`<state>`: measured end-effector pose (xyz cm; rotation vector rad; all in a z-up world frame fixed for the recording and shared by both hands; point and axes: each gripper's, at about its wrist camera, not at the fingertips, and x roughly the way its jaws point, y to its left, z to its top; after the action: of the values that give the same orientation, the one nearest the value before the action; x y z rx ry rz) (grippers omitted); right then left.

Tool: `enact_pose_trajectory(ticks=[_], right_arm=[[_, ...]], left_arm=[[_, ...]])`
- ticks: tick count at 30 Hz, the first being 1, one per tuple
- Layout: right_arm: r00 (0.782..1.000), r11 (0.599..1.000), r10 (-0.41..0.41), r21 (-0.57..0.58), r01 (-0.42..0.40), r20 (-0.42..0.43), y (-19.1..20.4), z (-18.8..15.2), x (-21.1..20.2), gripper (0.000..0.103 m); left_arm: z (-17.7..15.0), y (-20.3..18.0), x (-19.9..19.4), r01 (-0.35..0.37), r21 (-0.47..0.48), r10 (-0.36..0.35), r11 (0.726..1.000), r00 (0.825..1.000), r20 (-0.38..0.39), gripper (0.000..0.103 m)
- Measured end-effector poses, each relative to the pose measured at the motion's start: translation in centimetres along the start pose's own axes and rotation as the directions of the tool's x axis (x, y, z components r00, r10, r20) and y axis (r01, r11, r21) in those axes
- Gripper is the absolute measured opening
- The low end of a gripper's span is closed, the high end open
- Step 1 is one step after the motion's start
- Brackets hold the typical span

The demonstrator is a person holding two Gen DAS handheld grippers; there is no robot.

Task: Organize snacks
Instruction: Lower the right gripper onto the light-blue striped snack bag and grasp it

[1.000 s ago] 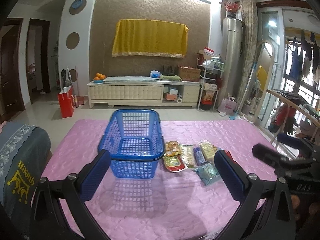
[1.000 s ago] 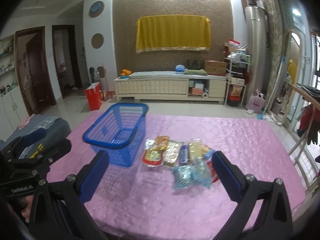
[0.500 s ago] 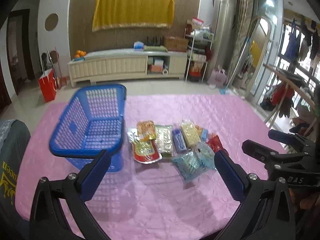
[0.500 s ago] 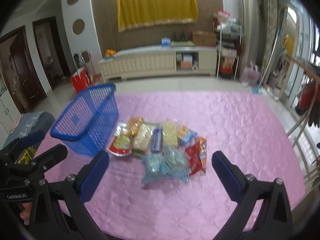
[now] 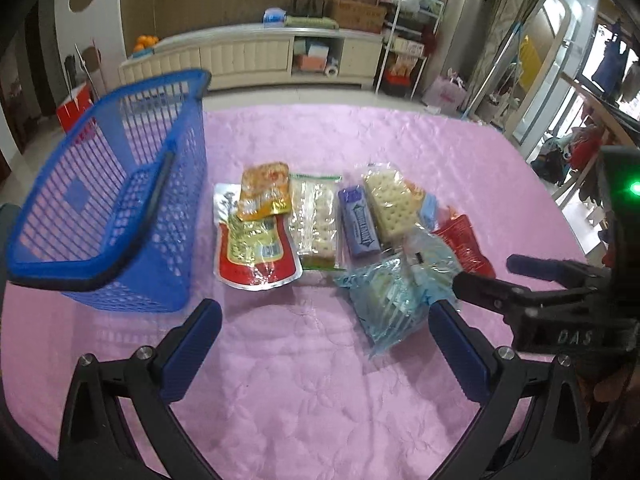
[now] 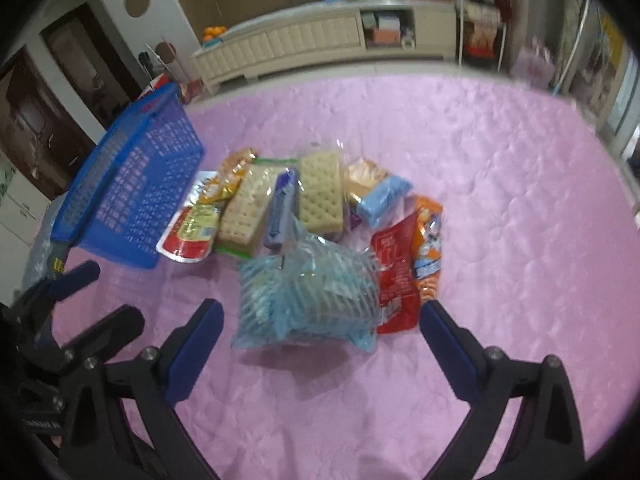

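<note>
Pink quilted cover: spread over the table [image 5: 320,380], carrying everything.
Basket: blue plastic basket [image 5: 108,216] at the left of the table, empty as far as its mesh shows, just beside the snacks.
Snacks: a loose cluster right of the basket, with a red-and-white pouch [image 5: 256,252], an orange packet [image 5: 266,192] lying on its top end, a clear cracker pack [image 5: 318,220], a purple bar [image 5: 359,228], a second cracker pack [image 5: 390,206], a red packet [image 6: 394,276].
Nearest bag: light blue striped bag [image 6: 308,296], closest to both cameras.
Left tongs [image 5: 324,352]: spread wide, empty, above the cover short of the snacks.
Right tongs [image 6: 320,344]: spread wide, empty, directly before the light blue striped bag, not touching.
</note>
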<state>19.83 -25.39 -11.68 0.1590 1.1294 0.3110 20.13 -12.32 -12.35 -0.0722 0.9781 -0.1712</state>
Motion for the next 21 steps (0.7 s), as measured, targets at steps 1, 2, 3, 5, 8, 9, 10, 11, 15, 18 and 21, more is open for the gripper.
enact_pose_trajectory(ticks=[1,2,3,5,8,9,10,11,15,18,21], right_arm=[[1.0,1.0,0.006,0.02,-0.006,-0.014,-0.6,0.4,0.5,0.099],[1.0,0.999,0.005,0.033,-0.004,-0.025,-1.0,0.6,1.0,0.099],[0.999,0.999,-0.005,0.036,0.006,-0.034,-1.3,0.8,1.3,0.099],[0.997,0.999,-0.011,0.04,0.014,-0.072,-2.0,1.3,2.3,0.099],[0.99,0.996,0.05,0.084,-0.039,-0.134,-3.3,1.5,3.9,0.099],[0.987,0.992,0.082,0.104,-0.068,-0.14,-3.6,1.4,4.1,0.098],[0.985,0.99,0.098,0.112,-0.083,-0.141,-3.9,1.5,4.2,0.097],[0.983,0.989,0.117,0.11,-0.102,-0.142,-3.9,1.4,4.1,0.091],[0.97,0.976,0.191,0.139,-0.17,-0.151,-4.4,1.2,4.4,0.072],[0.978,0.983,0.167,0.103,-0.154,-0.127,-4.1,0.8,3.1,0.065],[0.985,0.988,0.146,0.072,-0.14,-0.095,-3.7,0.4,2.0,0.064]], left_arm=[[0.2,0.0,0.6,0.005,-0.007,-0.005,1.0,1.0,-0.011,0.102],[0.3,0.2,1.2,0.01,-0.016,-0.01,1.0,1.0,-0.022,0.102],[0.4,0.2,1.7,0.013,-0.021,-0.014,1.0,0.999,-0.031,0.102],[0.5,0.3,2.5,0.016,-0.026,-0.017,1.0,0.999,-0.044,0.102],[0.6,0.0,3.3,0.032,-0.027,-0.033,0.999,0.997,-0.065,0.102],[0.6,-0.1,3.5,0.032,-0.025,-0.034,0.999,0.997,-0.07,0.102],[0.7,-0.2,3.7,0.033,-0.023,-0.034,0.999,0.997,-0.073,0.102],[0.7,-0.4,3.8,0.033,-0.019,-0.035,0.999,0.996,-0.078,0.102],[0.9,-1.0,4.3,0.042,-0.023,-0.044,0.999,0.995,-0.095,0.102],[1.0,-1.7,4.1,0.035,-0.008,-0.036,0.999,0.995,-0.093,0.102],[0.9,-2.2,3.9,0.025,0.004,-0.025,1.0,0.995,-0.094,0.102]])
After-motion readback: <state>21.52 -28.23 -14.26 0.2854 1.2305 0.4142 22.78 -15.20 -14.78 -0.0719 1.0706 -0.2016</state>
